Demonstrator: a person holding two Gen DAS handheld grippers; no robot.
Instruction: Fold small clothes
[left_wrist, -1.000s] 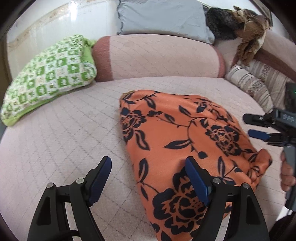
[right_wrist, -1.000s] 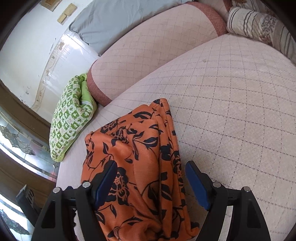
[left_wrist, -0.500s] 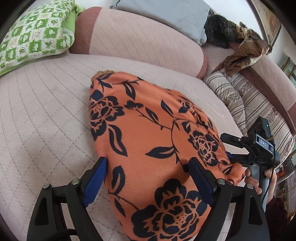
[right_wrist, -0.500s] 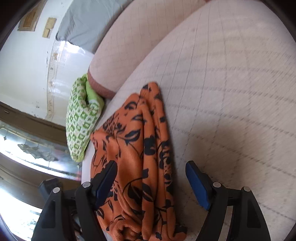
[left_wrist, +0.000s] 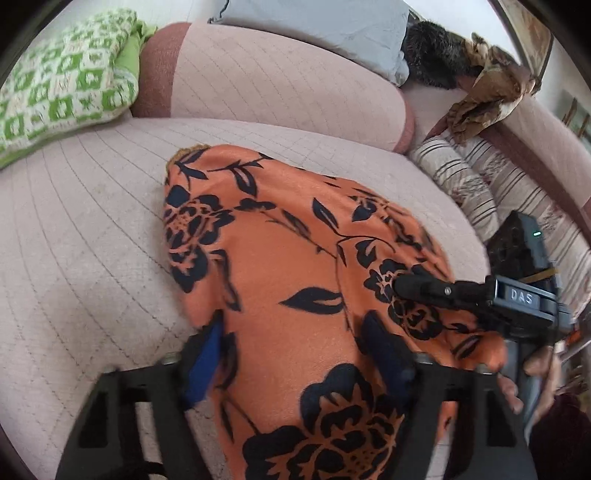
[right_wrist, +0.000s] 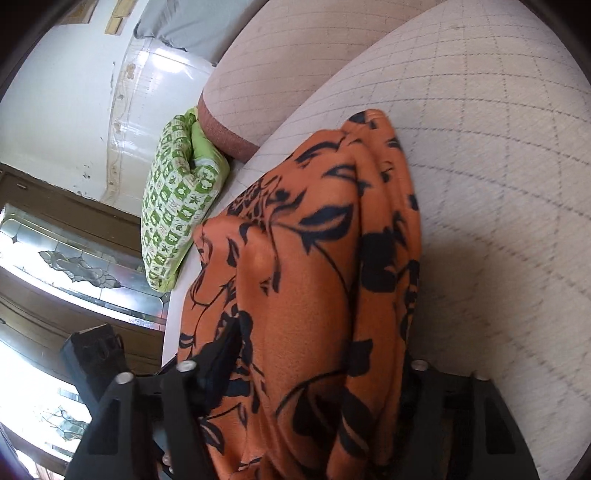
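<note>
An orange cloth (left_wrist: 295, 258) with black flowers lies folded on the pink quilted sofa seat (left_wrist: 92, 240). My left gripper (left_wrist: 295, 350) is down on its near end. Its jaws are closing, the fabric fills the gap between them, and both blue pads (left_wrist: 207, 354) touch it. In the right wrist view the same cloth (right_wrist: 314, 277) bunches up between the closing jaws of my right gripper (right_wrist: 317, 354). It covers that gripper's right finger and lies against the left one. The left wrist view shows the right gripper's fingers (left_wrist: 424, 288) resting on the cloth's right corner, with a hand behind them.
A green checked pillow (left_wrist: 62, 85) lies far left against the pink bolster (left_wrist: 277, 85). A grey pillow (left_wrist: 314, 22) and brown furry items (left_wrist: 480, 92) sit on top, and striped cushions (left_wrist: 461, 184) are on the right. The seat's edge (right_wrist: 166, 332) drops off beside the cloth.
Both grippers came down onto the cloth's near end and their jaws narrowed around it. The right gripper slid onto the cloth's right corner, and the fabric now bunches between its fingers.
</note>
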